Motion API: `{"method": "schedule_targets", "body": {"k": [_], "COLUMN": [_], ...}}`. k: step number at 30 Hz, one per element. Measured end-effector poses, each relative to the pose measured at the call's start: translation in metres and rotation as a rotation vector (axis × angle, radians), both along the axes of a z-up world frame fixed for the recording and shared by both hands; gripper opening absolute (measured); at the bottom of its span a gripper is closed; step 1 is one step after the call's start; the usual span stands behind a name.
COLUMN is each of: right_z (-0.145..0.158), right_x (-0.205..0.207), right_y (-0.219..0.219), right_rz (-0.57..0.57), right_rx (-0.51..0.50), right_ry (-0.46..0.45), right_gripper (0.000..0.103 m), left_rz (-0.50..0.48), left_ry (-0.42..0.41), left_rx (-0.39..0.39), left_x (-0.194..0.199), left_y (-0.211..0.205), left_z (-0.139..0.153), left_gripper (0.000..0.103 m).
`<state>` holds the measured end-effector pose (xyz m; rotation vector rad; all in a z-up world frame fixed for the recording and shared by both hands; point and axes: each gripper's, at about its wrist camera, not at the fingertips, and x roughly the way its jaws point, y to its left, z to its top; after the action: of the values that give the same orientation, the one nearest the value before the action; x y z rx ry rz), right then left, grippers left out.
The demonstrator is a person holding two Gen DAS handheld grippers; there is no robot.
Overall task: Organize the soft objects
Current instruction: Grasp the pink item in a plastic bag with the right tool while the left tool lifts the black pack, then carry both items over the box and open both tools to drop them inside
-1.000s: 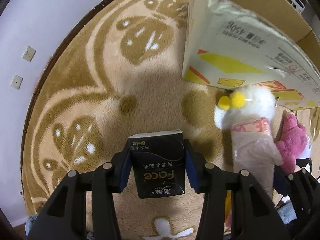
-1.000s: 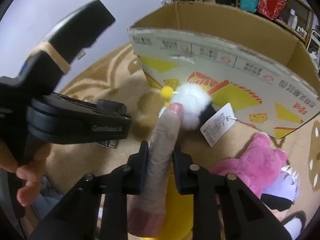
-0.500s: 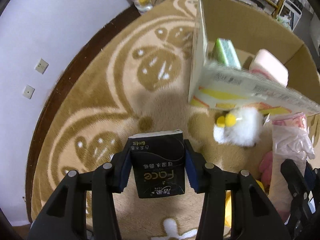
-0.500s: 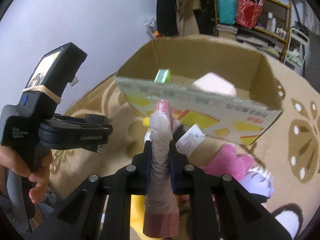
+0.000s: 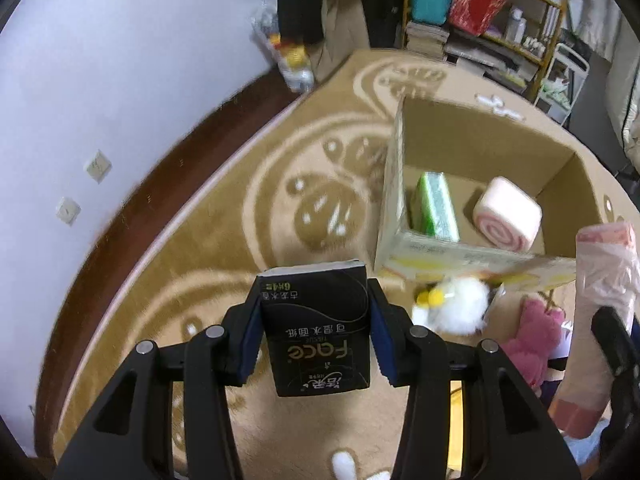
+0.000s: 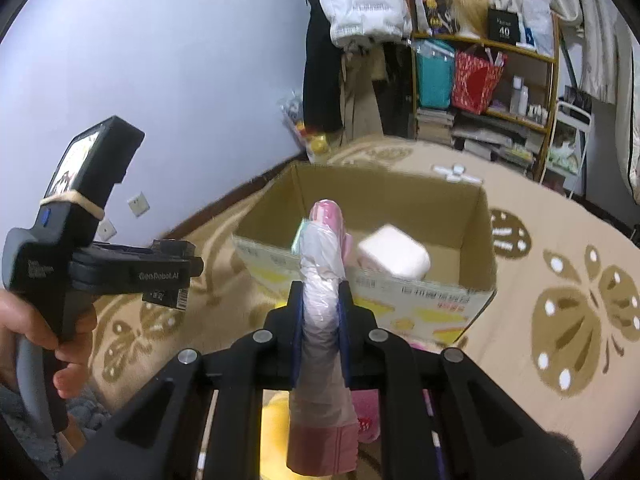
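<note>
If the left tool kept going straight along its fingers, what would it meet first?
Probably the rug, just short of the cardboard box. The left tool points steeply down while holding the black tissue pack; depth is unclear.

tissue pack (image 5: 316,328): black, upright, held aloft
pink roll (image 6: 324,280): plastic-wrapped, held upright
box (image 5: 472,140): open, holds green pack (image 5: 438,208), swirl cushion (image 5: 508,220)
</note>
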<state>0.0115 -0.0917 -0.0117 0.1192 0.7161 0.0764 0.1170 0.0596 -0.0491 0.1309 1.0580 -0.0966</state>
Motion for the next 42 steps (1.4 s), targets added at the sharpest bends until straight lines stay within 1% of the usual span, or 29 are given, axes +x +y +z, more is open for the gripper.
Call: {"method": "schedule_targets", "body": {"k": [3,7,10,13,16,20,24,26,28,31,36,42], "right_z": [0.009,0.018,0.022,0.027,0.031,0.037,0.041,0.041,0.042,0.038,0.026,0.003], "right_x": [0.0,0.003,0.005,0.009,0.013,0.018,0.023,0.028,0.034,0.046,0.061,0.073], "right_y": [-0.004,-0.006,-0.008,-0.013,-0.02,-0.031,-0.039,-0.042,-0.049,-0.056,-0.067,-0.08], "right_rz": [-0.006,-0.01,-0.016,-0.028,-0.04,-0.06,-0.074,-0.086,-0.09,-0.098,-0.105,-0.124], "right_rx": [0.008,0.003,0.003,0.005,0.012,0.015,0.003,-0.022,-0.028,-0.025,-0.02,0.008], "right_ry": [-0.036,-0.073,-0.093,-0.117,-0.139,-0.171,-0.194,-0.209,-0.215,-0.219,-0.209,-0.153], "right_gripper": [0.016,0.016,0.016,0.016,0.016,0.016,0.016,0.016,0.016,0.016,0.016,0.016], "left_rz": [-0.013,-0.029,-0.039,-0.041,-0.048,-0.06,-0.07,-0.073,-0.089,-0.121,-0.139,-0.149], "left_ry": [-0.049,-0.152,-0.228,-0.314,-0.383,-0.428,-0.433,-0.423,-0.42,-0.405,-0.394,-0.364], "left_rx": [-0.014,0.016,0.005,-0.048,-0.098,-0.151,-0.173,-0.178,-0.163,-0.113,-0.086,-0.053], "left_x": [-0.005,-0.012,-0.015,-0.017,-0.018,-0.012,-0.003,0.002,0.006,0.012,0.019,0.032], "left_y": [-0.003,-0.013,-0.018,-0.021,-0.024,-0.028,-0.035,-0.039,-0.044,-0.055,-0.067,-0.078], "left_z": [0.017,0.045,0.062,0.08,0.091,0.097,0.091,0.082,0.074,0.064,0.049,0.03], "left_gripper": [0.046,0.046,0.046,0.046,0.046,0.046,0.046,0.046,0.046,0.046,0.046,0.046]}}
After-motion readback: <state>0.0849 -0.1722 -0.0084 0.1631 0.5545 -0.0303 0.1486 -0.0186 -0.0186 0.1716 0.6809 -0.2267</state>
